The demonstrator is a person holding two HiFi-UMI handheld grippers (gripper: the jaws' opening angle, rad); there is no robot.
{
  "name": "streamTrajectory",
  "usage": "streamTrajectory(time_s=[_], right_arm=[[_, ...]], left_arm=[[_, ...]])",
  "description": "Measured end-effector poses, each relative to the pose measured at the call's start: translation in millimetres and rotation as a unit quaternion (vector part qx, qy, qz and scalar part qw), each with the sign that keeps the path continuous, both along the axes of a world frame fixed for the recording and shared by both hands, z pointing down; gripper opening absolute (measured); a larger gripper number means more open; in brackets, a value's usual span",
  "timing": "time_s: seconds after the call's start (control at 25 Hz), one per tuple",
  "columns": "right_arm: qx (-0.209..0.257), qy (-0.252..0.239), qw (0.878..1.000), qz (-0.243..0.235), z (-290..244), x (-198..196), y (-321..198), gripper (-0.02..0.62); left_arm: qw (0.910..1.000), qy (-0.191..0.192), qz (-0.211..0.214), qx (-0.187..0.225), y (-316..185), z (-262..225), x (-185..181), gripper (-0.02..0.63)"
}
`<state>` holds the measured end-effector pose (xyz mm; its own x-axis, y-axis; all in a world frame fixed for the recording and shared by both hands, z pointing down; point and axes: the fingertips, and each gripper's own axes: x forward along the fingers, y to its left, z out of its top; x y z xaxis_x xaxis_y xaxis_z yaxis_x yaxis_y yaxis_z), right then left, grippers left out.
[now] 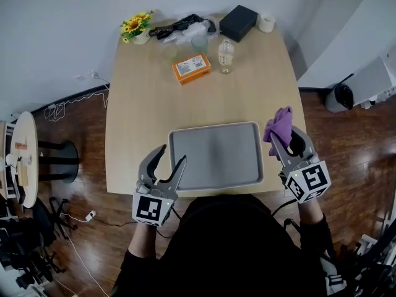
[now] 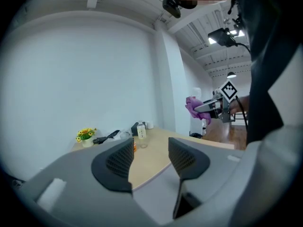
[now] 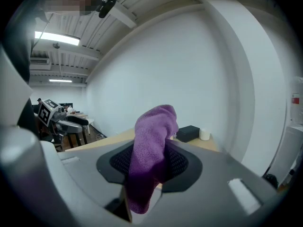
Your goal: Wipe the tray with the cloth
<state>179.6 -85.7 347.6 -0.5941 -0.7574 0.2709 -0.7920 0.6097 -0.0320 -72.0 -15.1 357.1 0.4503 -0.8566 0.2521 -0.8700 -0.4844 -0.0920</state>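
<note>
Ceiling lamps (image 3: 57, 38) — gripper views only; right gripper (image 3: 150, 162) clamps cloth (image 3: 154, 126).

— Where do we look from?
— Our head view looks steeply down on the tray (image 1: 216, 156) and table (image 1: 142, 104). Our gripper views sit close behind their jaws, nearly level.
— What do we share?
— The far black box (image 1: 238, 22).

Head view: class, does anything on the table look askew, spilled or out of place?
Nothing stands out. The tray lies flat, square to the near edge of the table. The bottle at the far end stands upright, with no spill visible. The purple cloth is clamped in the right tool, held up beside the tray.
</note>
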Motion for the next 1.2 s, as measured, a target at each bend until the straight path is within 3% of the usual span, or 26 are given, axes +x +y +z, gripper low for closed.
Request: streamTrajectory(time_s=[0.2,0.44,0.52,0.64,0.72,0.88,0.96,1.08,1.2], right_arm=[[-0.080,0.051,0.993,0.065,110.3,58.4,-11.1,0.141],[-0.214,0.159,0.958,0.109,266.0,110.5,1.0,0.146],[-0.241,0.176,0.947,0.114,291.1,117.0,5.4,0.151],[-0.256,0.176,0.944,0.111,294.8,114.2,5.5,0.185],[-0.233,0.170,0.952,0.105,266.9,102.6,2.1,0.261],[-0.109,0.107,0.984,0.090,151.6,57.5,-8.3,0.259],[-0.054,0.061,0.994,0.071,90.3,29.5,-6.7,0.255],[0.015,0.005,1.000,0.026,12.1,-14.3,3.7,0.244],[0.067,-0.026,0.997,-0.009,-37.1,-43.1,16.9,0.235]], left_arm=[[1.0000,-0.005,0.002,-0.007,2.2,7.9,0.6,0.213],[0.9999,-0.012,0.004,-0.011,4.4,9.5,2.5,0.213],[0.9998,-0.013,0.003,-0.014,5.8,10.5,1.7,0.213],[0.9997,-0.012,-0.002,-0.019,7.6,13.2,-0.8,0.213],[0.9997,-0.013,-0.004,-0.021,8.6,13.7,-1.6,0.213],[0.9997,-0.012,-0.007,-0.020,7.3,15.0,-1.3,0.213],[0.9997,-0.011,-0.005,-0.021,6.9,15.6,0.8,0.213],[0.9997,-0.012,0.006,-0.019,5.6,15.5,7.3,0.212],[0.9997,-0.011,0.013,-0.016,3.4,14.3,13.7,0.212]])
